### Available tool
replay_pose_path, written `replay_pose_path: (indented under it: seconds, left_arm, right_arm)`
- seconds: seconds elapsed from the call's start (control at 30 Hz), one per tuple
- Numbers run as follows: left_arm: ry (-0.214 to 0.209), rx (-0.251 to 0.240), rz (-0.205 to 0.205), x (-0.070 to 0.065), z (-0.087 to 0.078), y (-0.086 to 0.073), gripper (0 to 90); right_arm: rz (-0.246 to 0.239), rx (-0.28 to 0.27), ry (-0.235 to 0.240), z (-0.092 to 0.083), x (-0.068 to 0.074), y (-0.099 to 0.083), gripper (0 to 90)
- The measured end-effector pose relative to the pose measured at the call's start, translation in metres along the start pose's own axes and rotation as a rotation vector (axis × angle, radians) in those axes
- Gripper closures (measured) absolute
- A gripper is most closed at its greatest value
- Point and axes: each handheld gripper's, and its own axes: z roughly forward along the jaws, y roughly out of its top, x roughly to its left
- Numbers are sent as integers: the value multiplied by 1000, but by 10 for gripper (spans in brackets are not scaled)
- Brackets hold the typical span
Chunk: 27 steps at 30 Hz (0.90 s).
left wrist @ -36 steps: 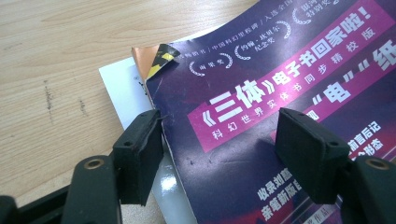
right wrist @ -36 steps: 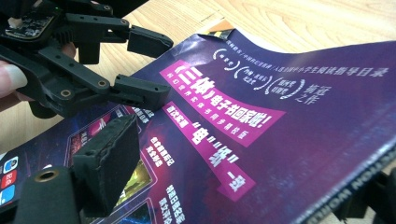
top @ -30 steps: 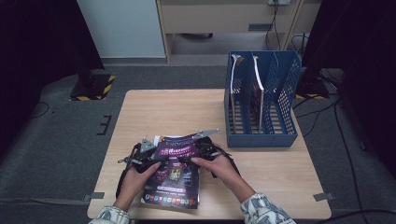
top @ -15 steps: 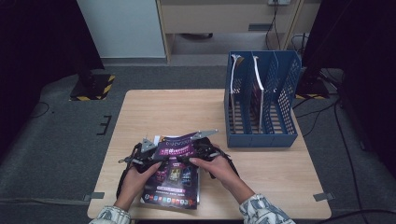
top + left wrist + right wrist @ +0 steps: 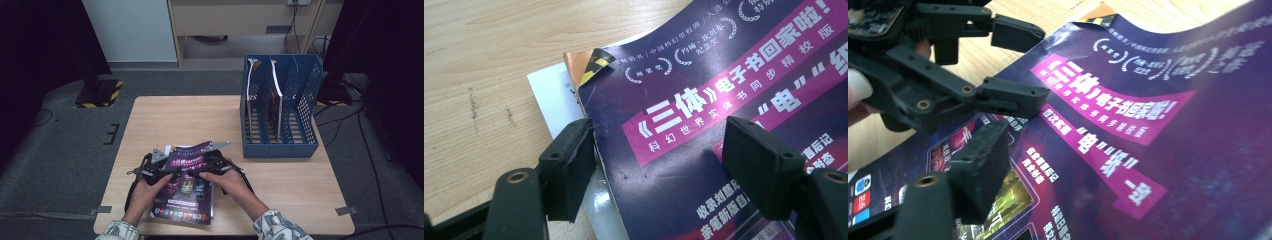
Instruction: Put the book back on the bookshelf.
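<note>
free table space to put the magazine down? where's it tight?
Bare wood runs from the table's far edge to the magazine, left of the blue file rack. A second patch lies in front of the rack, at the near right corner. Crowded: near centre, both claws on the magazine stack.

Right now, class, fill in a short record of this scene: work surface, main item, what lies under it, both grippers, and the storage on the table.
surface: wooden table
main item: purple magazine, cover curling up at its far end
beneath it: more printed sheets, corners showing
left gripper: at the magazine's left edge, jaws astride that edge, grip not clear
right gripper: at the magazine's right side, jaws have just been closing, grip not clear
storage: blue file rack at the right, white papers standing inside
</note>
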Motion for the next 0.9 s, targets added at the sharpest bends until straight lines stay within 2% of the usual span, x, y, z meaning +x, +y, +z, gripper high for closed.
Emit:
replay_pose_path:
  seconds: [0.23, 0.4, 0.57, 0.73, 0.9]
  left_arm:
    - [-9, 21, 4, -1, 0, 2, 228]
    - [-5, 2, -2, 1, -2, 3, 214]
    - [-2, -37, -3, 2, -7, 6, 214]
    - [-1, -75, -17, 2, -12, 8, 220]
    - [-9, -85, -26, 4, -15, 7, 214]
  right_arm:
    - [49, -8, 5, -1, -6, 2, 460]
    - [73, -46, -1, -5, -10, 6, 611]
    - [82, -103, -9, -10, -12, 11, 730]
    - [58, -137, -6, -14, -11, 15, 760]
    - [25, -171, -13, -22, -10, 18, 773]
